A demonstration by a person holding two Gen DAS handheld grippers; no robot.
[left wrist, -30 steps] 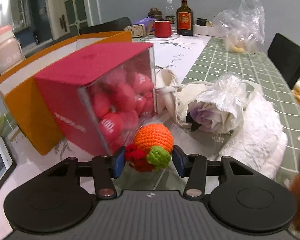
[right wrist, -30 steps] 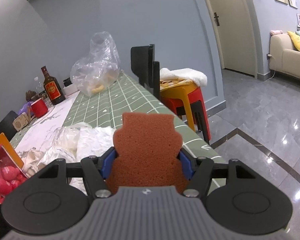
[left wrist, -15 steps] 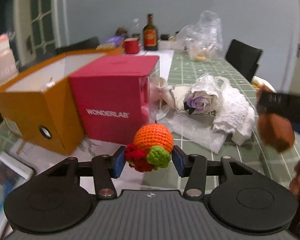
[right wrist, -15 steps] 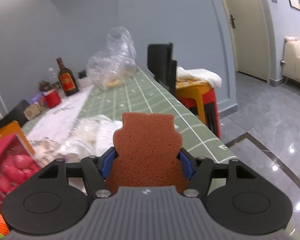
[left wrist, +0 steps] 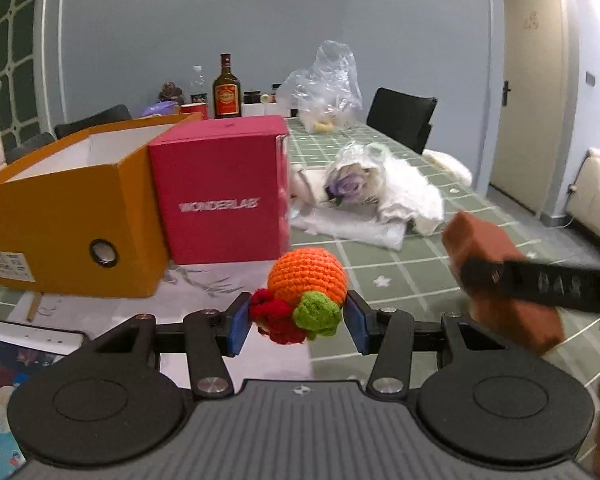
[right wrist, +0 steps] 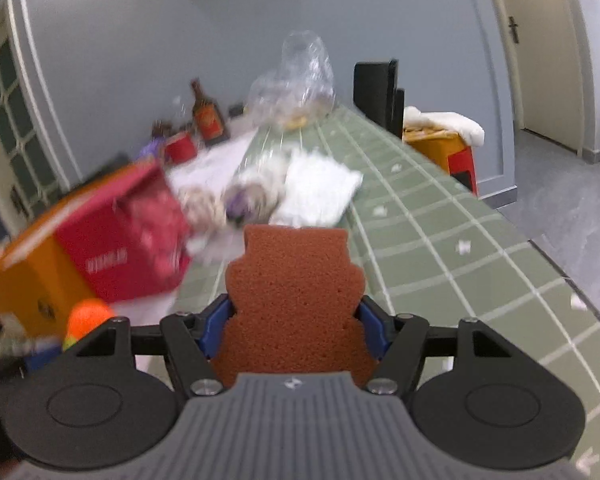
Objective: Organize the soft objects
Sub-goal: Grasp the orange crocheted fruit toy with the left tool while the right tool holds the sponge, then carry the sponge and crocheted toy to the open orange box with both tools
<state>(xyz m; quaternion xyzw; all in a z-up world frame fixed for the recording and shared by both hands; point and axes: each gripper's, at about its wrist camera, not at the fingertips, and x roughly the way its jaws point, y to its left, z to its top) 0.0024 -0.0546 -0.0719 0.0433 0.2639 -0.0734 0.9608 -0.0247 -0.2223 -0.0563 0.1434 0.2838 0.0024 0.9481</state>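
Note:
My left gripper is shut on a crocheted orange toy with red and green tufts, held above the table's near edge. My right gripper is shut on a brown bear-shaped sponge; the sponge also shows at the right of the left wrist view. An open orange box stands to the left, with a red WONDERLAB box beside it. The orange toy shows blurred at the lower left of the right wrist view.
A white cloth and a wrapped purple flower lie on the green checked tablecloth. A bottle, a red cup and a plastic bag stand at the far end. A tablet lies at the near left. Black chairs stand along the table's right side.
Both grippers have pulled back from the boxes and cloth, still holding their objects. The right gripper has swung left toward the boxes and now sits close beside the left one.

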